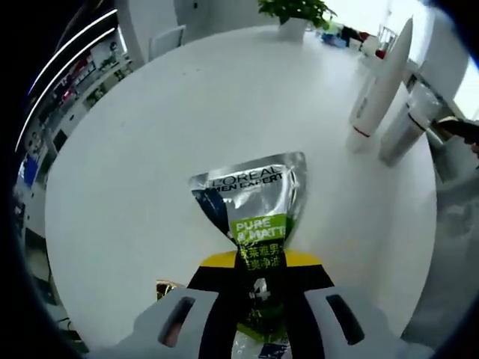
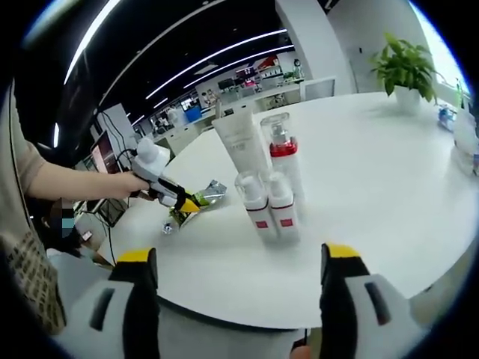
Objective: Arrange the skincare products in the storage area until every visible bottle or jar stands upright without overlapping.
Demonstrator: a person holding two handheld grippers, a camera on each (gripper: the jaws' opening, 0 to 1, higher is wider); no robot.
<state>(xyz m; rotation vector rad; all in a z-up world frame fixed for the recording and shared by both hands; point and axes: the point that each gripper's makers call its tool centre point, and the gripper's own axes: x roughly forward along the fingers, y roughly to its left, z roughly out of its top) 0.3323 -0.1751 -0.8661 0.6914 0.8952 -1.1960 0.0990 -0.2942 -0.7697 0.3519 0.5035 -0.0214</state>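
Left tongs (image 1: 258,299) pinch a silver tube (image 1: 258,217) by its lower end, at 6 o'clock in the left gripper view, their yellow-tipped black jaws pressed against it from both sides. It reads L'OREAL MEN EXPERT with a green PURE & MATTE band, and its crimped end fans out toward 12 o'clock over the white round surface (image 1: 187,112). At 2 o'clock two white bottles (image 1: 382,90) stand just beside each other, and a potted plant (image 1: 296,15) sits at 12 near the far rim.

Right tongs (image 2: 236,277) are spread wide with nothing between them, one yellow tip at 7 o'clock and one at 5 in the right gripper view. Past them, near the centre, skincare products stand upright and close together: a tall white tube (image 2: 241,142), a pump bottle (image 2: 283,153) with a red collar, and two small bottles (image 2: 269,206) with red labels in front. At 9 o'clock a hand (image 2: 131,183) holds the left tongs with the silver tube low over the surface.
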